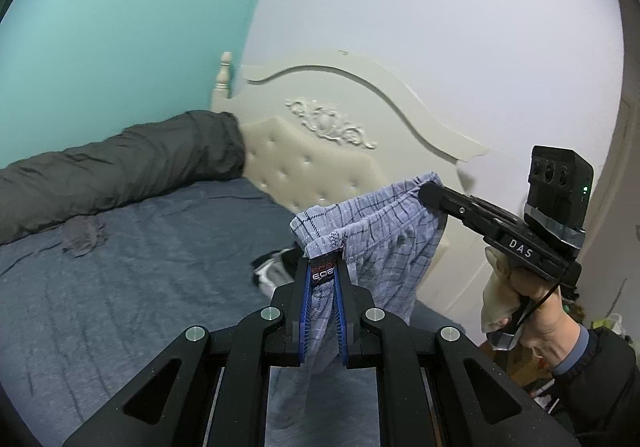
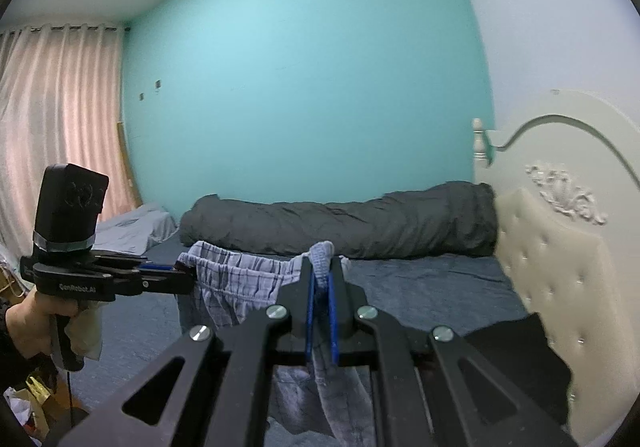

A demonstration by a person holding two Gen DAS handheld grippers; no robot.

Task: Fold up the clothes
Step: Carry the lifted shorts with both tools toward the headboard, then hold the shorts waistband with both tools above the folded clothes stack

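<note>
Light blue plaid shorts [image 1: 384, 231] hang in the air above the bed, held by the waistband between both grippers. My left gripper [image 1: 323, 267] is shut on one end of the waistband, at its label. My right gripper [image 1: 426, 193] is shut on the other end, up and to the right. In the right wrist view the right gripper [image 2: 322, 267] pinches a bunched fold of the shorts [image 2: 236, 279], and the left gripper [image 2: 188, 275] holds the far end at the left. The legs hang down below the jaws.
The bed has a dark blue sheet [image 1: 132, 287], a rolled dark grey duvet [image 2: 340, 223] along the teal wall, and a cream tufted headboard [image 1: 320, 167]. A small grey garment [image 1: 82, 235] and a black-and-white garment [image 1: 272, 267] lie on the sheet. A black cloth [image 2: 516, 359] lies near the headboard.
</note>
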